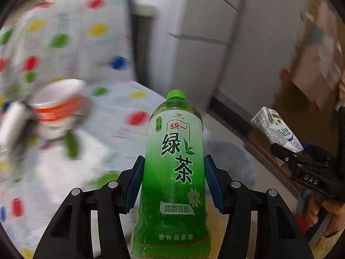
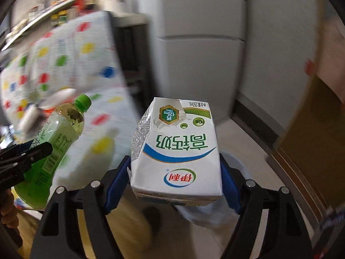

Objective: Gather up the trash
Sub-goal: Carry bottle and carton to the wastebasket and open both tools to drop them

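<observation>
Only leftward: orange-banded cup (image 1: 58,105).

A desk under a white cloth with coloured dots (image 1: 101,49) carries a blurred white-and-orange paper cup (image 1: 59,105), while a pale round bin (image 1: 232,161) stands on the light floor (image 2: 248,138) beside it.

Dotted tablecloth (image 1: 71,43) beside grey cabinet doors (image 1: 204,32).

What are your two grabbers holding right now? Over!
Left gripper shut on green tea bottle. Right gripper shut on milk carton. Both lifted, background blurred. Paper cup left on spotted tablecloth.
</observation>
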`<state>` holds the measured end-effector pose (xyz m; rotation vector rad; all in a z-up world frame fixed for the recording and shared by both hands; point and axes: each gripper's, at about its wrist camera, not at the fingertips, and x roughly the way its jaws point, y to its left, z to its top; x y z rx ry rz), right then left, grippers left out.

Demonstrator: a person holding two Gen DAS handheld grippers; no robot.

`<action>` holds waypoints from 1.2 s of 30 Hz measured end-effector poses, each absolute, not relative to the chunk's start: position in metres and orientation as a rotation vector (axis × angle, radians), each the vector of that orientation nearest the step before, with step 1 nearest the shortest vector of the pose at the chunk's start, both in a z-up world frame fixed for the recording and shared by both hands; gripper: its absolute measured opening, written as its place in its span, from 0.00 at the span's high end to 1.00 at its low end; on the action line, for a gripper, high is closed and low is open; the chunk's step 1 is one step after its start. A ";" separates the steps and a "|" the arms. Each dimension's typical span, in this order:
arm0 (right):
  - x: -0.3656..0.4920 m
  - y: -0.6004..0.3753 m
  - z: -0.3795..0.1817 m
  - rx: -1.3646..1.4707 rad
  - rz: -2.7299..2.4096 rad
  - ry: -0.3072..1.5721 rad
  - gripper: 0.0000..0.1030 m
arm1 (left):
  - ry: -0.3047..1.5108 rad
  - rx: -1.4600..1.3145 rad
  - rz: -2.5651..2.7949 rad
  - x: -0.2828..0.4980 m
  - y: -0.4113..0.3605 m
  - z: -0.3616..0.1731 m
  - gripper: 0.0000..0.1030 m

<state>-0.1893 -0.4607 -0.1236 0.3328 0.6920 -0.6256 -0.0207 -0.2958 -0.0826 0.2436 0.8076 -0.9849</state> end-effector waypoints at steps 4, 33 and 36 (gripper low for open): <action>-0.211 -0.500 -0.162 0.426 -0.688 0.742 0.27 | 0.906 0.306 -1.102 -0.042 -0.368 -0.113 0.46; -0.239 -0.533 -0.118 0.445 -0.761 0.556 0.13 | 0.784 0.297 -1.068 -0.021 -0.384 -0.087 0.26; -0.218 -0.500 -0.092 0.378 -0.666 0.520 0.15 | 0.753 0.285 -0.985 -0.012 -0.330 -0.074 0.26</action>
